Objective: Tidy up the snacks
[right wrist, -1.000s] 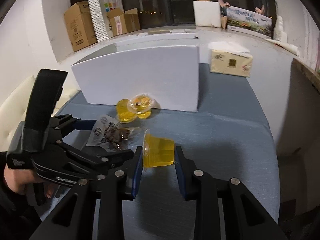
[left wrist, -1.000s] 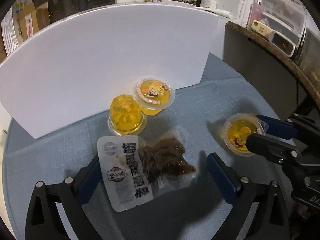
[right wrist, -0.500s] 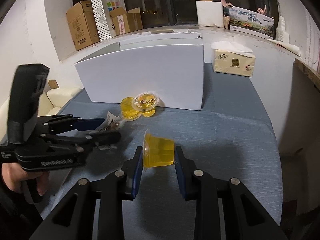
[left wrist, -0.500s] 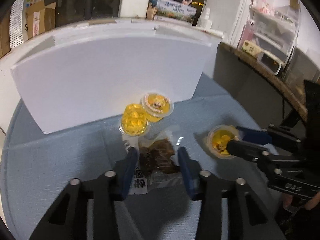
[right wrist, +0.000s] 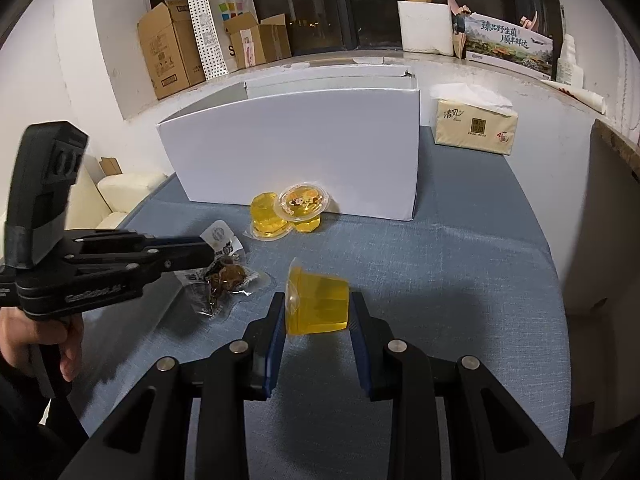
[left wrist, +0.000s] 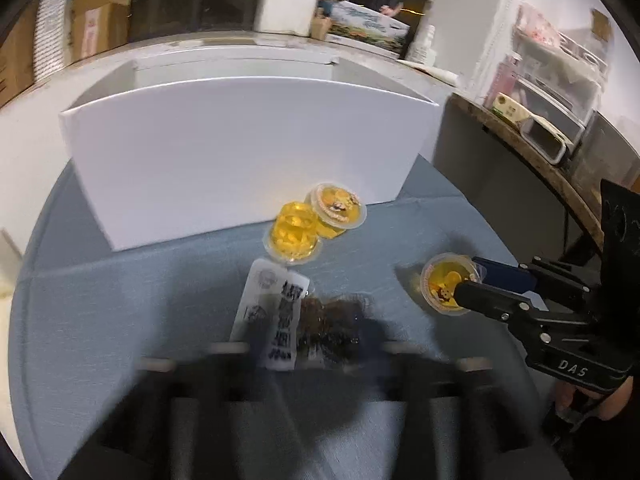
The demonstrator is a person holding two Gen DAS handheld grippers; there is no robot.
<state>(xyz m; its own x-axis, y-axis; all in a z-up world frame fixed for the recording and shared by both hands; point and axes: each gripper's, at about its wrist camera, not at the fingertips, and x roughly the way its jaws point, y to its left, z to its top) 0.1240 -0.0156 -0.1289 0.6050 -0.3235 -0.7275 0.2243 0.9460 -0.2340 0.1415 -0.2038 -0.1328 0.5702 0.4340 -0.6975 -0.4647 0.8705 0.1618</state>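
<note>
My right gripper is shut on a yellow jelly cup and holds it on its side above the blue cloth; the cup also shows in the left wrist view. My left gripper is blurred and shut on a clear snack packet of dark dried meat, lifted off the cloth; the packet also shows in the right wrist view. Two more jelly cups lie against the front wall of an open white box.
The round table carries a blue cloth. A tissue pack stands right of the white box. A dark panel edges the table's right side. Cardboard boxes sit on the ledge behind.
My left gripper closed on the meat packet and has lifted it back from the cloth. My right gripper has kept the jelly cup and risen slightly.
</note>
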